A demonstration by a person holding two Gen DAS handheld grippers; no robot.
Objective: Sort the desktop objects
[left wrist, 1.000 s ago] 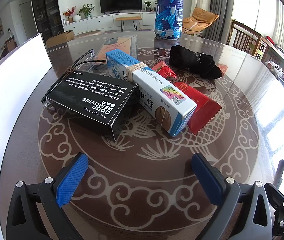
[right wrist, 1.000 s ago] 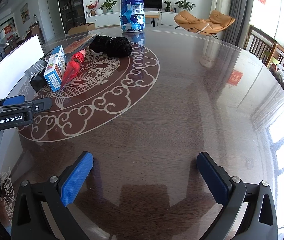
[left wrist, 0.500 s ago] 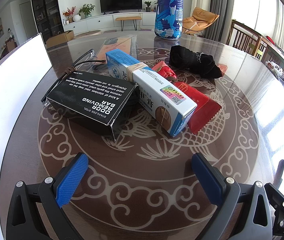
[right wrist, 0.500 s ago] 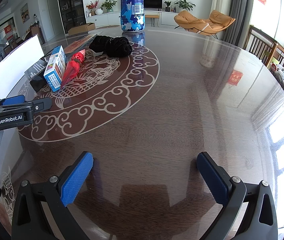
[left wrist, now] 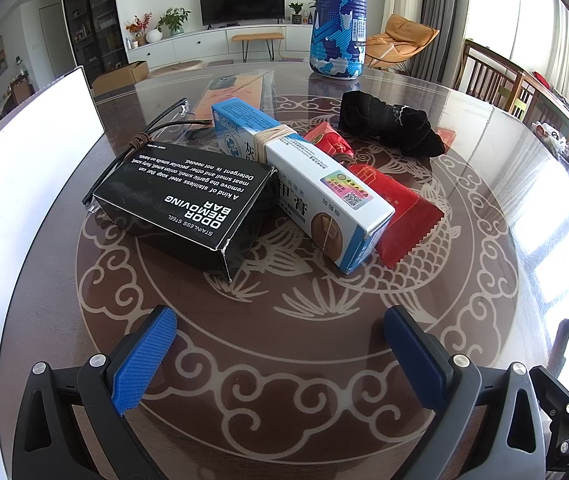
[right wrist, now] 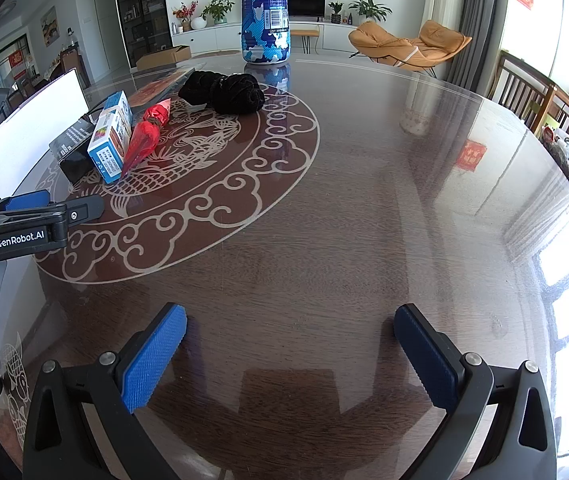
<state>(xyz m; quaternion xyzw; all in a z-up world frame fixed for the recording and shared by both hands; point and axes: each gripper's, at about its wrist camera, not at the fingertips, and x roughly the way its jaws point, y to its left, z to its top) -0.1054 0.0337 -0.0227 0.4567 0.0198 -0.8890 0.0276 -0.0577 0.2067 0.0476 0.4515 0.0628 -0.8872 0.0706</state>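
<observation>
Soap box (left wrist: 188, 196), carton (left wrist: 304, 184), packet (left wrist: 388, 204) side by side, touching, left to right. Cloth (left wrist: 388, 124) behind packet; bottle (left wrist: 338, 20) farther back; glasses (left wrist: 164, 120) behind box.

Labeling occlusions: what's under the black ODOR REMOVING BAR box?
A pair of glasses pokes out behind the black box, its arms running under the box's far edge; a clear tip shows at the box's left corner. How far they reach underneath is hidden.

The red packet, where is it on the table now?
In the left wrist view the red packet lies right of centre on the table, against the right side of the blue and white box, with the black cloth just behind it.
</observation>
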